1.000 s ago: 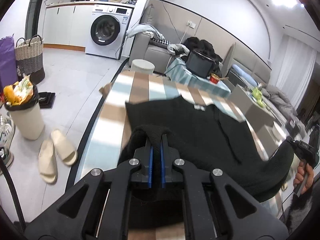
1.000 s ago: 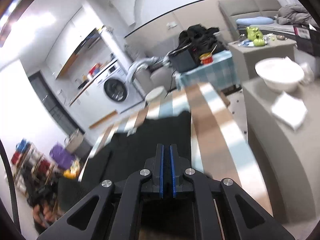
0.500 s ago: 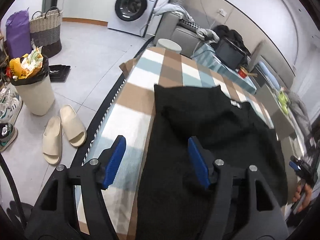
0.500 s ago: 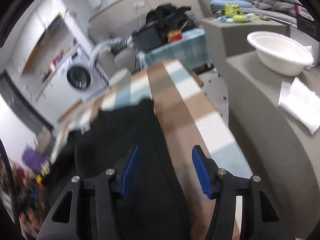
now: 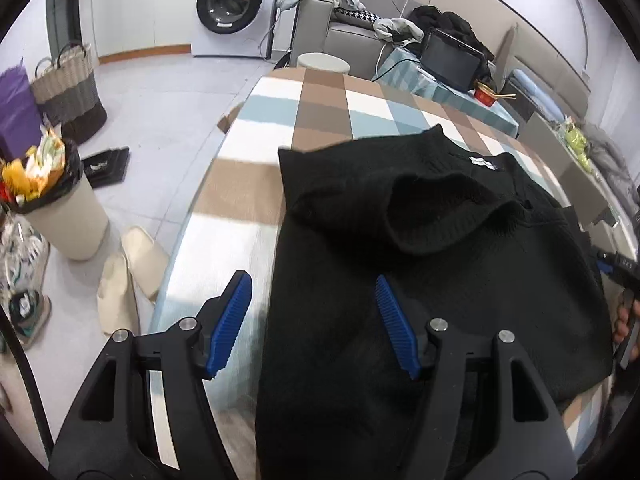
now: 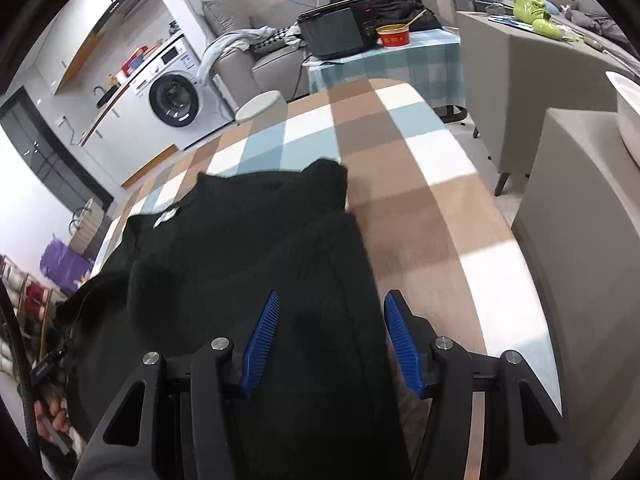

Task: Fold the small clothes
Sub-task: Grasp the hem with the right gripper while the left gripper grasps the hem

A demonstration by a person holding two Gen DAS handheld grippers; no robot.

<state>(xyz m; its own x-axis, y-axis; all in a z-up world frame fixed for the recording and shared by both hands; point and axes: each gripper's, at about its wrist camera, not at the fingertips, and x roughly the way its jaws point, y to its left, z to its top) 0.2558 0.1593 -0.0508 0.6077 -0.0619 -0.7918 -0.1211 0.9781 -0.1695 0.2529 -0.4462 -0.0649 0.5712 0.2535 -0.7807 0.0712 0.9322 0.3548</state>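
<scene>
Sweater (image 5: 420,272) lies on the checked surface (image 5: 320,120), bare cloth beyond; both hand-held grippers (image 5: 314,322) (image 6: 330,340) gape empty; only the right view shows its right edge, perhaps folded.

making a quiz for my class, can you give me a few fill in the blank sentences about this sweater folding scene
1. The sweater lying on the checked tablecloth is ____ in colour.
2. The jaws of the left gripper stand ____.
3. The pads on the fingers of the right gripper are ____ in colour.
4. The appliance with the round door by the far wall is a ____.

Missing words: black; open; blue; washing machine
</scene>
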